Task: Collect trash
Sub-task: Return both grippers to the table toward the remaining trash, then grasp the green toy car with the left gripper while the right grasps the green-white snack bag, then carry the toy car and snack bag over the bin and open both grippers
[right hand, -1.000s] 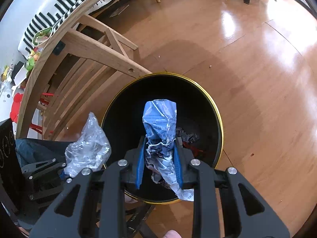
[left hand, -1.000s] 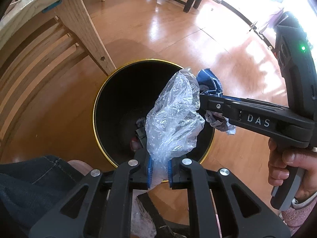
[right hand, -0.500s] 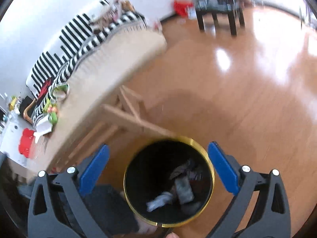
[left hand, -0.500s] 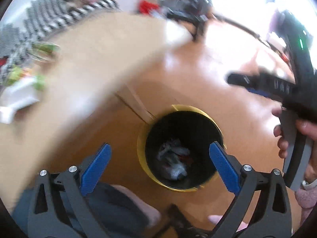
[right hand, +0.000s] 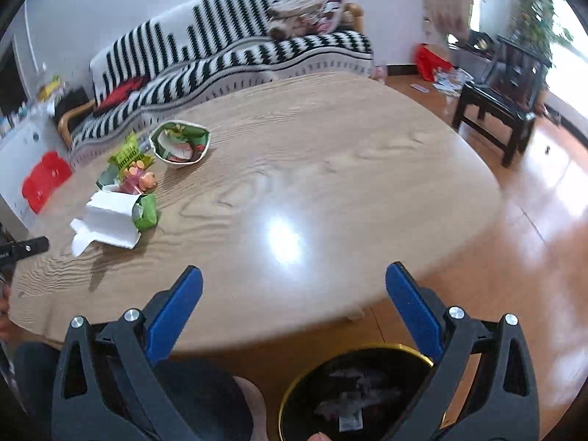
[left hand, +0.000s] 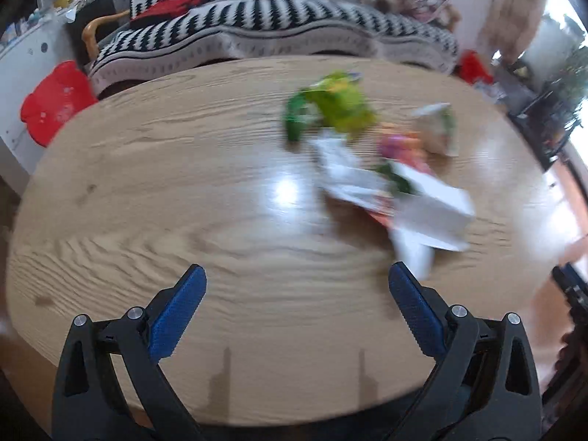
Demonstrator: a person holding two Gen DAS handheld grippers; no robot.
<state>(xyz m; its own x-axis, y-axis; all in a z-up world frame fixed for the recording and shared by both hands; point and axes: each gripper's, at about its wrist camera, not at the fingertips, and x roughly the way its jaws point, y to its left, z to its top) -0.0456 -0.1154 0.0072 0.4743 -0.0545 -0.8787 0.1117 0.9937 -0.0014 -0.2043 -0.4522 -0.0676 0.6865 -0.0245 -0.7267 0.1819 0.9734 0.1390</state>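
Grippers: left [left hand: 296, 294] and right [right hand: 294, 294] both spread wide, empty, aimed at wrappers [right hand: 117, 198] at ten o'clock on table [right hand: 330, 154]; bin [right hand: 352, 389] parked below, ready for more drops.

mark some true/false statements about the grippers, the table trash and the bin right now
1. Both grippers are open and hold nothing. True: the left gripper and the right gripper each show wide-spread jaws with nothing between them.
2. The trash bin stands on the table. False: it is on the floor, below the near edge of the wooden table.
3. The bin is empty. False: crumpled trash lies inside it.
4. Wrappers are left on the table. True: a white paper wrapper and a green packet lie together, near a round opened pouch.
5. The green packet sits between the right gripper's fingers. False: it lies well off to the left.
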